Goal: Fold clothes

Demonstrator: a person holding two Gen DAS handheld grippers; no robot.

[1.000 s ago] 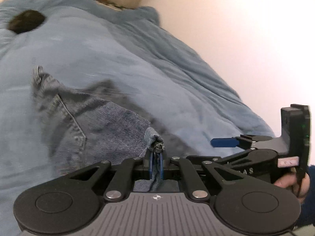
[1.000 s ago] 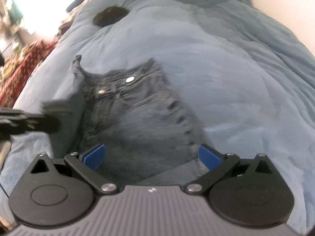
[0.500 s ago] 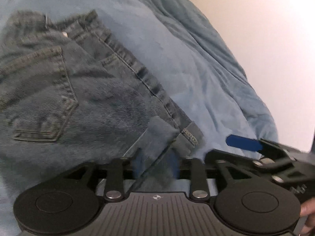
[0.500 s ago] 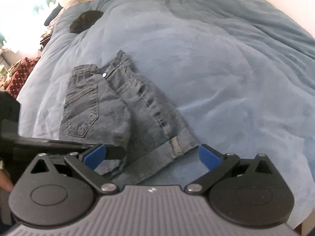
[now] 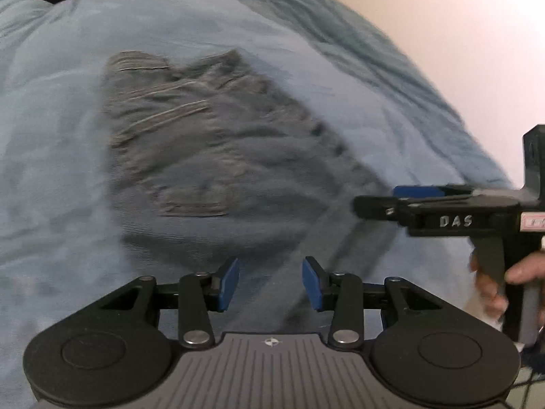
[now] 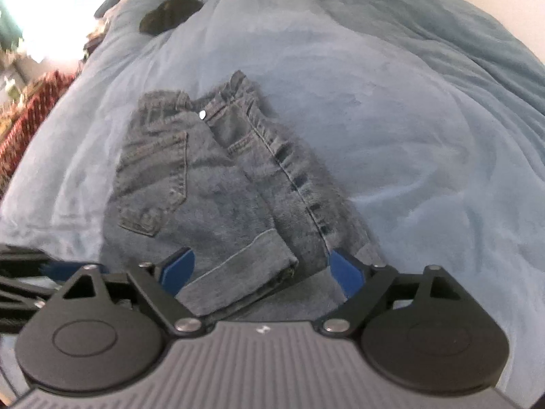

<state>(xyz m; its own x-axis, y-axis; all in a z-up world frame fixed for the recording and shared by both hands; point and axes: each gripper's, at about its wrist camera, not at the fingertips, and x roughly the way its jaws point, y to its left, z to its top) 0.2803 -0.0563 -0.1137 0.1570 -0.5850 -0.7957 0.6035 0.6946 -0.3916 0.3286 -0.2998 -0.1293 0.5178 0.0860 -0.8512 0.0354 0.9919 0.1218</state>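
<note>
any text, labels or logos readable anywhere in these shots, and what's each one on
"DAS": white letters on the black side of the right gripper, seen in the left wrist view.
Red-and-white label at that view's right edge, on the same gripper: too blurred and cut off to read.
Small white emblem on the left gripper's grey housing: a symbol, no letters.
Denim shorts and blue blanket: no readable text.

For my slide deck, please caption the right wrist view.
Right gripper, jaws closing, over the cuffed hem of folded denim shorts lying on a blue blanket.
</note>
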